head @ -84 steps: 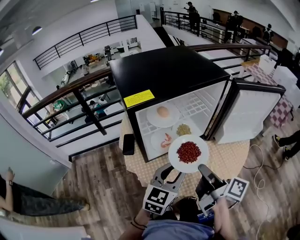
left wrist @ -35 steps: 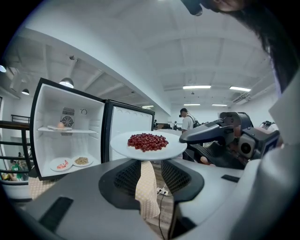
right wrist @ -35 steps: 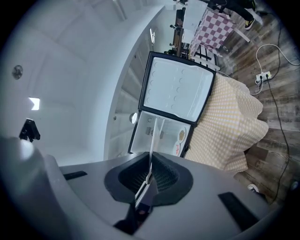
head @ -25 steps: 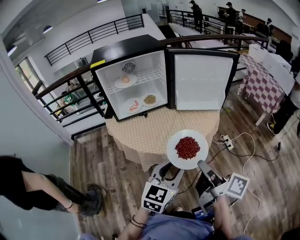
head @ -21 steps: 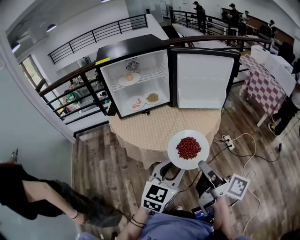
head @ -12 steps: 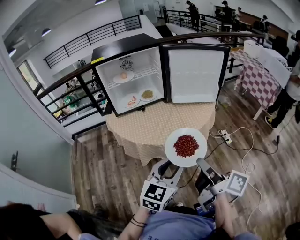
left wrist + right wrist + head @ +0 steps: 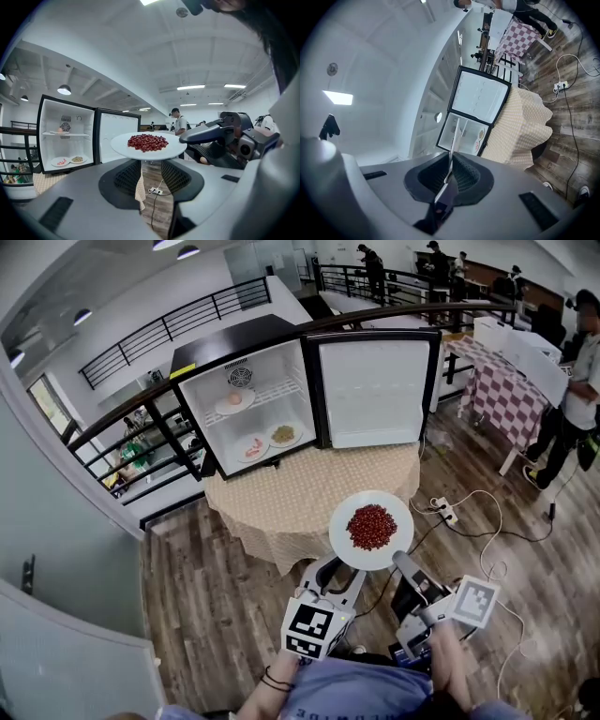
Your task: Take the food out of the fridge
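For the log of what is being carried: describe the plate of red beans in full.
The plate is round, white, shallow and ceramic-looking, with a heap of dark red beans at its middle. It is held level in the air, off the near edge of the table, above the wooden floor. The right tool is shut on its near rim. The left tool is open beneath the rim, contact unclear.
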The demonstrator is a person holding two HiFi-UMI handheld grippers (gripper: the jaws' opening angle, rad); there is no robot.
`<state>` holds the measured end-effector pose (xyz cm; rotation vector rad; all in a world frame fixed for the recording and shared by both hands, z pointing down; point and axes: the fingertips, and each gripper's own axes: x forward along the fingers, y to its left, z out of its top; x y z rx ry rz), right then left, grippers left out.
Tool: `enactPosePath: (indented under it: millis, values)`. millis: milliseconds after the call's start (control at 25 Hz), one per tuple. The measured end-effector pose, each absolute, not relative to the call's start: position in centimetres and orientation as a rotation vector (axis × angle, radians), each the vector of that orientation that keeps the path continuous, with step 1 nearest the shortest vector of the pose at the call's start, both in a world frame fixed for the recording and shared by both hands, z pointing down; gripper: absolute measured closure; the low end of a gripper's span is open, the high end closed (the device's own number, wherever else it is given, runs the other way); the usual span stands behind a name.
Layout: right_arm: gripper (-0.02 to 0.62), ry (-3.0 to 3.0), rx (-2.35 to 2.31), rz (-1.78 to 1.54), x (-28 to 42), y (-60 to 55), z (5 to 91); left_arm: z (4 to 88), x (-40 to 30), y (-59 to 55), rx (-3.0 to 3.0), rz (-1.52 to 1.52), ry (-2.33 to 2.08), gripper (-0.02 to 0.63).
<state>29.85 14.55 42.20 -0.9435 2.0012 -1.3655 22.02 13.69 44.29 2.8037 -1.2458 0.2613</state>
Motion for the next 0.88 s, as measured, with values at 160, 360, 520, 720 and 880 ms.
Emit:
enactPosePath:
  millis: [160,360,520,720,880]
  values:
    - [0.568,1.987,-0.942,-1.359,30.4,14.0,42.2,44.1,22.6,13.1,2.819,0.278,-1.236,0.476]
    - [0.568,1.97,-0.944,-1.364,30.7,13.5,42.3,44.3,22.9,12.5,2.822,0.279,-1.228,0.476]
    - [0.568,1.979,-0.933,-1.369,30.4,12.9,42.3,44.4,22.7,12.0,2.809,0.28,-1.238,0.476]
    - [0.568,1.973,-0.93,-1.375,30.4,12.1,42.5,44.6,22.7,11.1,2.813,0.292,-1.233,0.476]
    - [0.568,2.0,-0.929,-1.368,30.6,11.2,42.7,44.6,22.9,10.5,2.815,0.294,-1.253,0.476]
